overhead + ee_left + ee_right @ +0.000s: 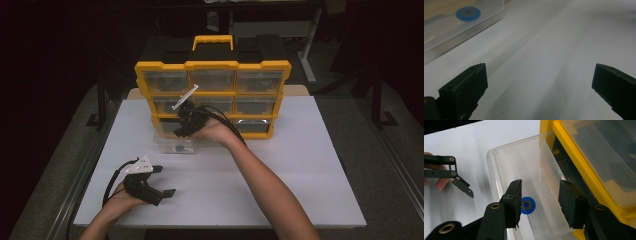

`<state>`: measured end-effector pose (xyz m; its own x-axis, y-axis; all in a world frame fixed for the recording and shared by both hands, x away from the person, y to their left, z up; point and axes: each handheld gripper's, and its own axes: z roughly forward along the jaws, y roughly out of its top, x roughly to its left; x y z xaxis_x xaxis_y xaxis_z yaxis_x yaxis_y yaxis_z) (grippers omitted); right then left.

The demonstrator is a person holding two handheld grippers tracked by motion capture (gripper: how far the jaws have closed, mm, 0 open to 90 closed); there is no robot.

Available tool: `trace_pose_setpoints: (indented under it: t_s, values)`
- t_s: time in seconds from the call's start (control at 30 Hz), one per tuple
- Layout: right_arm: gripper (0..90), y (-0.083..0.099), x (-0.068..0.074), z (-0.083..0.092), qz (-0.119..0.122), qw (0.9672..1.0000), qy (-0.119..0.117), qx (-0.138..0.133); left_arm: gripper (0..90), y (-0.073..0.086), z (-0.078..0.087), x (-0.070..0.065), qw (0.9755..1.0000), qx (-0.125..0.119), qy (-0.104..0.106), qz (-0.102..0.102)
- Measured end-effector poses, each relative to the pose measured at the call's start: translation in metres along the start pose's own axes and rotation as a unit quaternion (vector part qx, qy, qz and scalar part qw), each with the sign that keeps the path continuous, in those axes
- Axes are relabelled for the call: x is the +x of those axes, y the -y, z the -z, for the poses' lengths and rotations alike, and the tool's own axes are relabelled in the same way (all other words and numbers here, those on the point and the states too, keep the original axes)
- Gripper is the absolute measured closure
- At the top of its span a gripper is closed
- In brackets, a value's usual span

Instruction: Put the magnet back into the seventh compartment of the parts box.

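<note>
The right tongs (pixel 540 203) hung spread wide above the pulled-out clear drawer (pixel 506 165), one jaw to each side of the small blue disc (pixel 527 205) on the drawer's floor, holding nothing. In the high view the right tongs (pixel 181 131) sat just over that drawer (pixel 172 145), at the lower left corner of the yellow organizer (pixel 212 65). The left tongs (pixel 162 181) rested well away from the drawer toward the person's side of the table (pixel 300 175), jaws also wide apart and empty; their own view looked across bare table between the jaws toward the drawer (pixel 454 32) and its disc (pixel 468 13).

The disc was the drawer's only visible content, lying flat near the middle of the floor, apart from the walls. It looked like a thin ring with a grey centre, probably light and stiff, and smooth enough to skid on the slick plastic. Lying flat, it would offer little edge; I judged the best hold to be across its rim, jaws coming down steeply on opposite sides, closing gently so it would not flip or shoot sideways.

The drawer itself seemed thin-walled and light, liable to slide if nudged. The organizer's other compartments stayed shut behind clear fronts; their contents were too dim to tell.
</note>
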<state>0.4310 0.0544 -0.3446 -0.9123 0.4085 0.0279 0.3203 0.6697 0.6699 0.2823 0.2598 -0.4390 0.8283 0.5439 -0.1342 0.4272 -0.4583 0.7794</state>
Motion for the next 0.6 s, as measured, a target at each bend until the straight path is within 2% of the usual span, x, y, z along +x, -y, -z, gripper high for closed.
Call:
trace_pose_setpoints:
  t_s: [0.1, 0.23, 0.6]
  values:
    - [48.9, 0.001, 0.000, 0.006, 0.000, 1.0000, 0.002, -0.002, 0.0, -0.001, 0.001, 0.001, 1.0000, -0.002, 0.001, 0.001]
    - [46.2, 0.005, 0.000, 0.015, -0.019, 0.9997, -0.006, -0.014, 0.0, 0.000, 0.001, 0.001, 1.0000, 0.000, -0.002, 0.002]
    - [35.8, 0.023, -0.004, 0.033, -0.029, 0.9992, -0.002, -0.027, 0.0, 0.000, 0.001, 0.002, 1.0000, 0.002, -0.003, -0.004]
